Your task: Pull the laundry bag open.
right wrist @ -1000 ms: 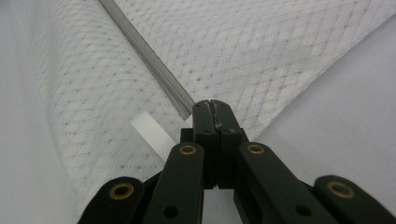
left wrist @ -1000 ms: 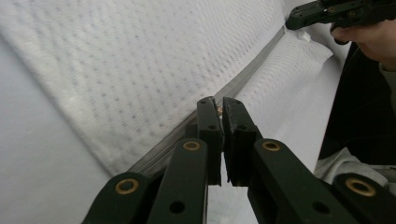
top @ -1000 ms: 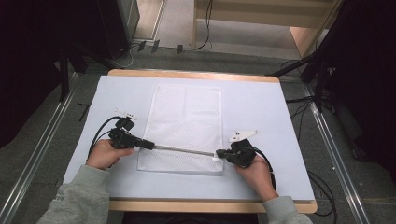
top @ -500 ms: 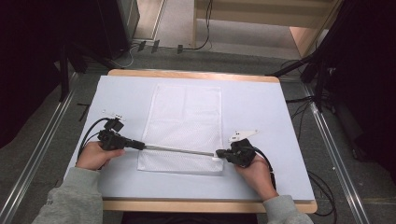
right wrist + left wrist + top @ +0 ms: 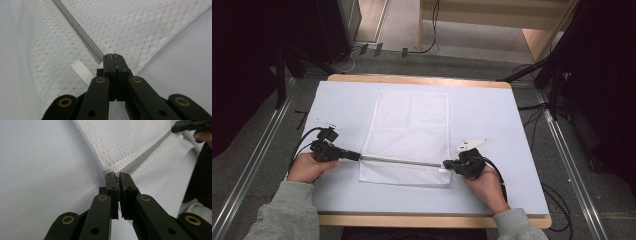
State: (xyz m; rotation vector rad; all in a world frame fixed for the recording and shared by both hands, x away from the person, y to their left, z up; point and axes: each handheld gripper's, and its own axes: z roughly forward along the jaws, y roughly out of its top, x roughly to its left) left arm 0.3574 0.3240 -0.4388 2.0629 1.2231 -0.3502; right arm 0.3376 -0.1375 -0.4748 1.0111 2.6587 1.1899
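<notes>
White mesh bag point(image 5: 408, 135) lying flat at mid-worktop point(image 5: 492, 115), long side running away from the person, near end crossed by a grey zipper point(image 5: 402, 160) stretching straight from one side edge to the other.

Left gripper point(image 5: 356, 156) clenching on the zipper's left end, just past the bag's left edge; in the left gripper view, gripper point(image 5: 117, 176) pinching a small metal piece at the end of the zipper point(image 5: 147, 150), jaws nearly meeting. Bag point(image 5: 120, 140) corner lifting slightly off the worktop point(image 5: 37, 170) there.

Right gripper point(image 5: 446, 164) clenching on the bag's right edge at the zipper's other end; in the right gripper view, gripper point(image 5: 113, 57) fully pressed together on the fabric where the zipper point(image 5: 77, 30) ends, white ribbon tab point(image 5: 82, 72) lying just beside the jaws on the bag point(image 5: 140, 27).

Both hands resting on the worktop, left hand point(image 5: 307, 167) outside the bag's left edge, right hand point(image 5: 484, 185) near its right corner. Zipper pulling taut between the grippers.
</notes>
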